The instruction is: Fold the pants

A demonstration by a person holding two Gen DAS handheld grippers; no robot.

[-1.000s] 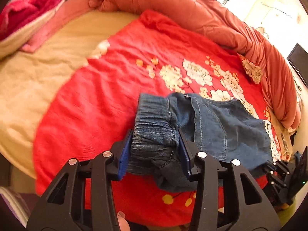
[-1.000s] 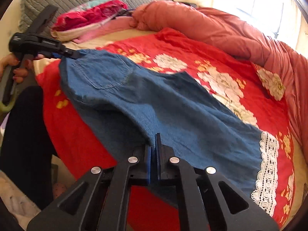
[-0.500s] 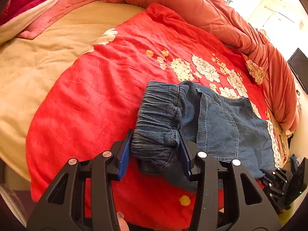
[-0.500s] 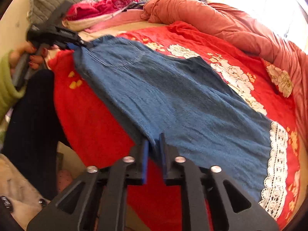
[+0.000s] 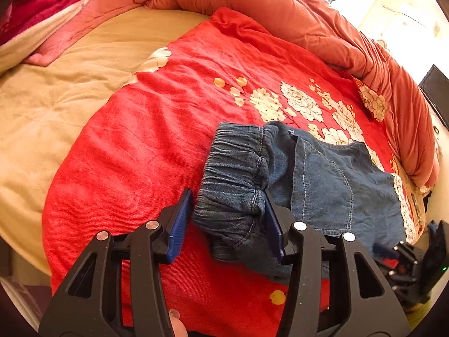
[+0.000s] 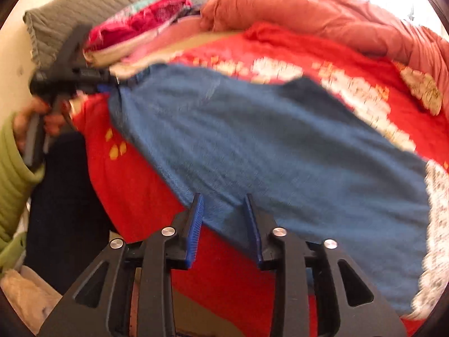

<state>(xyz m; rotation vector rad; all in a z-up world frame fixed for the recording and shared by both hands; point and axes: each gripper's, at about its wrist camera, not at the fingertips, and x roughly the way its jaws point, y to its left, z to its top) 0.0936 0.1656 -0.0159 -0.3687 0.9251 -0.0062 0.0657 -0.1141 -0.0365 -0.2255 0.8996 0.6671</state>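
Blue denim pants (image 5: pixel 322 188) with a white lace hem lie on the red flowered blanket (image 5: pixel 140 146). Their gathered elastic waistband (image 5: pixel 233 174) sits between the blue pads of my left gripper (image 5: pixel 228 216), which stands open: the left pad is clear of the cloth, the right pad touches it. My right gripper (image 6: pixel 226 220) is open, its pads apart over the near edge of the pants (image 6: pixel 280 151). The right wrist view is blurred. The left gripper also shows there (image 6: pixel 84 80), at the waist end.
A rolled orange quilt (image 5: pixel 322 28) runs along the far and right side of the bed. A beige sheet (image 5: pixel 56 84) lies to the left, pink and red bedding (image 5: pixel 33 8) at the far left. A grey headboard cushion (image 6: pixel 98 2) stands behind.
Both grippers have opened and let go of the pants. The pants have dropped flat onto the blanket. The right gripper is moving, blurring its view.
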